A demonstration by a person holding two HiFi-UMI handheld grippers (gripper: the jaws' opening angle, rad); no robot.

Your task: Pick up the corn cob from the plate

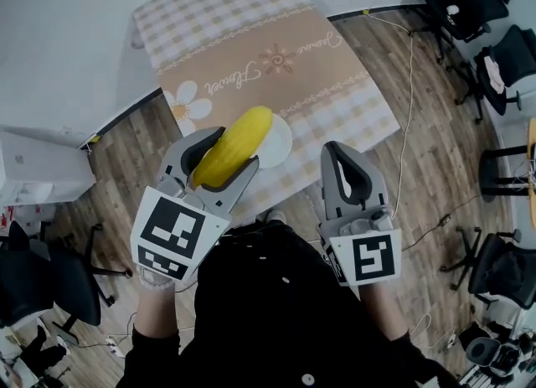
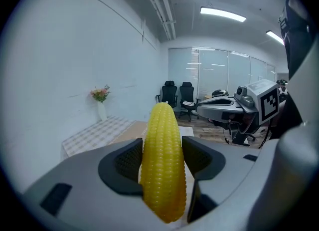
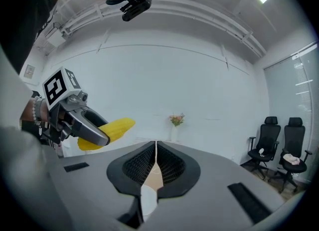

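pickup looks pretty much done: left tool point(image 2: 163, 159) grips the corn cob point(image 1: 239, 142) up above the plate point(image 1: 287, 140) on the desk point(image 1: 251, 51). right tool point(image 3: 156, 162) is pinched together, empty. next it just needs holding steady, i'd guess.

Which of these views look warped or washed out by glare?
Left gripper view: heavy fisheye, black corners, ceiling lights blown out, corn cob sharp. Right gripper view: same fisheye, wall lines bowed. Head view: mild warp, soft even light.

Bright, even light comes from ceiling strips point(image 2: 223, 14) above my left claw point(image 2: 162, 147); soft shadows, sharp focus, fisheye bending, dark corners.
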